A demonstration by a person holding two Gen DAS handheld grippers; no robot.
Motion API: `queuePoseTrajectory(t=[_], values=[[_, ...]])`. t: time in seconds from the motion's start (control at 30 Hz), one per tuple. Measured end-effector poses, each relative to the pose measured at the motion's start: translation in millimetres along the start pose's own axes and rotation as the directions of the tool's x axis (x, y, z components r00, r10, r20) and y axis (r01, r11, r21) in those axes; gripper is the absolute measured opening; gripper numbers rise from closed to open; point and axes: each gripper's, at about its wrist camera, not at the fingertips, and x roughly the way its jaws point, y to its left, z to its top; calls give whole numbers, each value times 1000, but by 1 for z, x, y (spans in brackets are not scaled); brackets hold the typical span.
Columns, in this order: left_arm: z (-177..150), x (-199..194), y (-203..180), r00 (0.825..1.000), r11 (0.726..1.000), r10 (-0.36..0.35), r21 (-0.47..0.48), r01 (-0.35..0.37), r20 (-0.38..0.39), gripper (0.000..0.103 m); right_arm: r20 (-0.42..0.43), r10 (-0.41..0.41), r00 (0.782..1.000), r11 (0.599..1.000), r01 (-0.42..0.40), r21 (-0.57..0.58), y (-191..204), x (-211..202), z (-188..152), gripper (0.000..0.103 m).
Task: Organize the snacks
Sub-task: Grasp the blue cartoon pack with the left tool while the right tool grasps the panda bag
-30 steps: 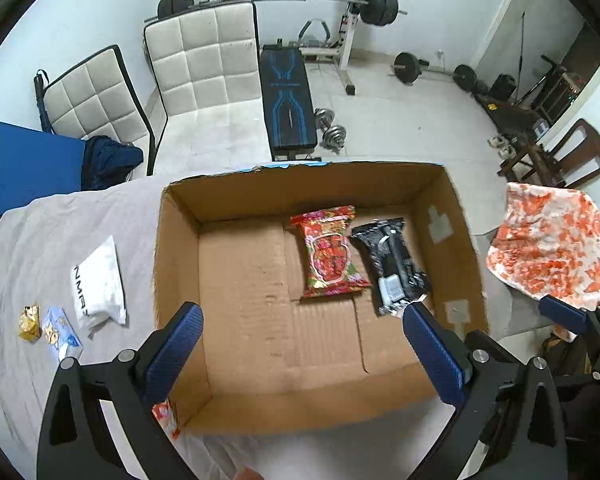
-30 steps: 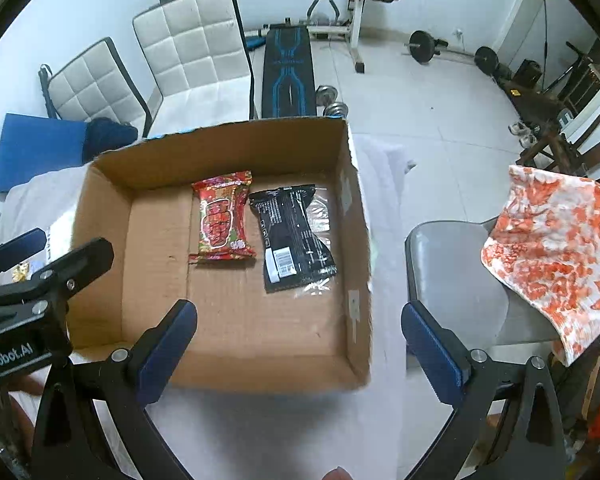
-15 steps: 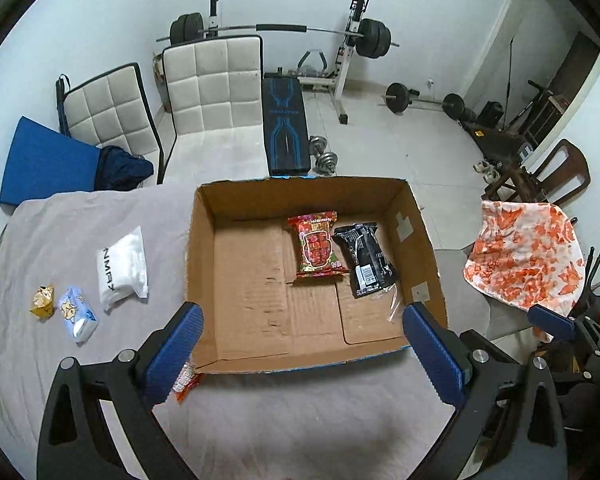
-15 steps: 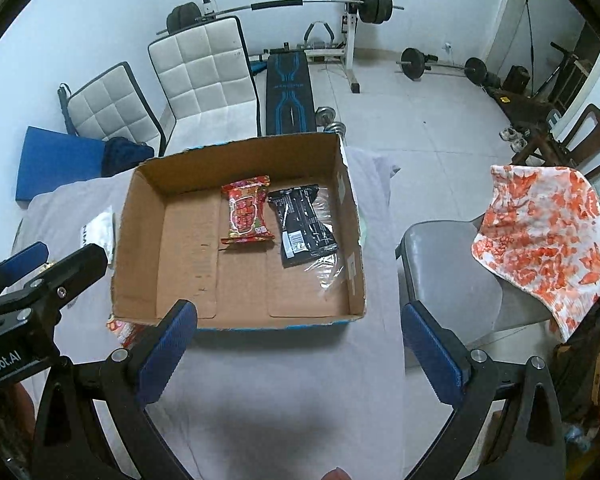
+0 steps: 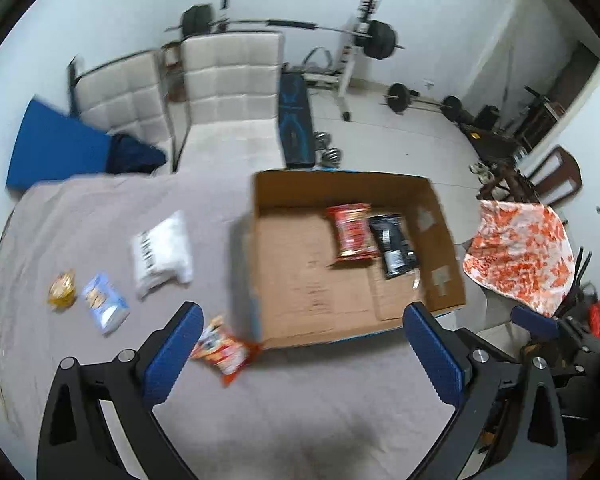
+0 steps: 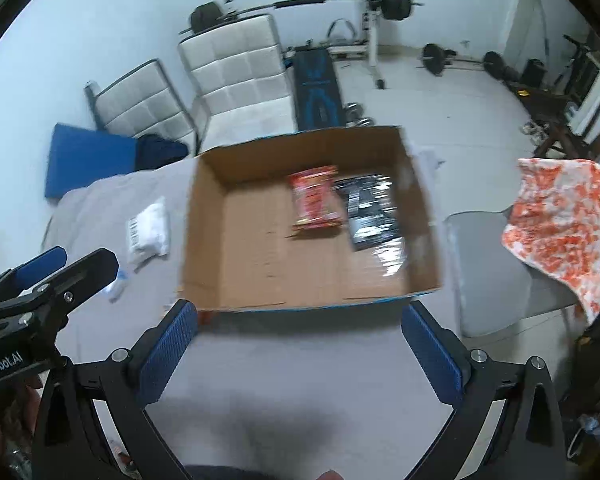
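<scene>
Left hand-held gripper (image 5: 300, 340) wide, empty, above grey-covered counter (image 5: 300, 400). Ahead-left of it: gold packet (image 5: 62, 289), blue packet (image 5: 104, 303), white pouch (image 5: 162, 251). Orange-red packet (image 5: 224, 351) just beside its left finger. Ahead-right: cardboard box (image 5: 440, 256) holding red snack (image 5: 352, 232), black snack (image 5: 394, 246) side by side. Right hand-held gripper (image 6: 300, 344) wide, empty, box just ahead.

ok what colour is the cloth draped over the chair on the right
White with an orange-red blotchy pattern; clearest in the right wrist view.

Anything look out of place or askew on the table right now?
One thing: the orange snack packet lies tight against the cardboard box's near left corner, one end apparently touching or tucked under it. The two packets inside lie flat; nothing is spilled.
</scene>
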Motion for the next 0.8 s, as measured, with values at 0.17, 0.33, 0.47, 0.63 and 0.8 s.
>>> queuePoseTrajectory(t=[0.17, 0.33, 0.47, 0.63, 0.8], values=[[-8, -12, 97, 997, 987, 71, -140, -74, -20, 102, -119, 37, 992, 996, -46, -73, 75, 39, -13, 103], [-24, 0, 196, 988, 946, 123, -289, -144, -90, 102, -302, 140, 943, 990, -127, 61, 131, 122, -47, 103], [-42, 26, 244, 977, 931, 127, -320, -177, -171, 102, -341, -5, 940, 987, -50, -151, 184, 170, -66, 103], [-56, 59, 282, 961, 921, 129, -331, -207, -244, 102, -380, -158, 911, 907, -17, -420, 234, 227, -75, 99], [-59, 93, 311, 952, 903, 85, -382, -198, -293, 102, -442, -267, 856, 867, 14, -498, 247, 282, -75, 93]])
